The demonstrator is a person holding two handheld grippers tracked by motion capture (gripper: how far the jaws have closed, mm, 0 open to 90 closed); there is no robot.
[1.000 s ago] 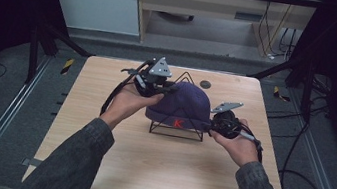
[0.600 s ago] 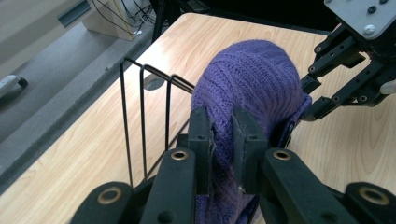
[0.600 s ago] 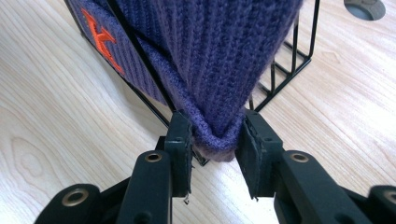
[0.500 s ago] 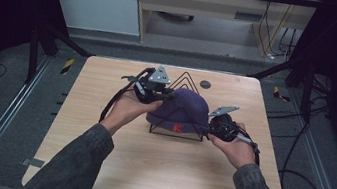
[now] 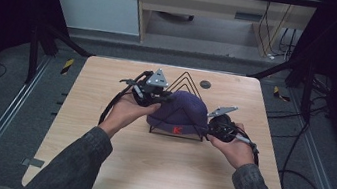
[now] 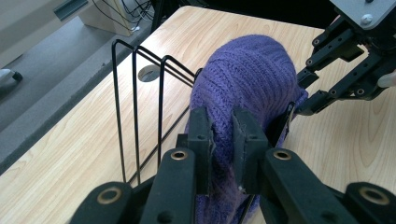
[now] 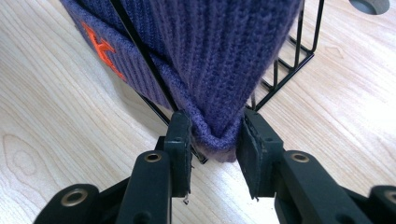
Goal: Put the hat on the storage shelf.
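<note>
A purple knitted beanie with a red letter on its cuff is draped over a black wire rack at the middle of the table. My left gripper holds its left side; in the left gripper view the gripper is shut with beanie fabric pinched between the jaws. My right gripper is at the beanie's right lower edge. In the right gripper view the gripper is shut on the folded cuff of the beanie, beside the rack's wires.
The wooden table has a round dark cable hole behind the rack. Black frame rails run along both sides of the table. A shelf unit and cables stand on the floor beyond the far edge.
Both grippers have come down a little with the beanie, which now sits lower over the wire rack, with the front wire across its cuff.
</note>
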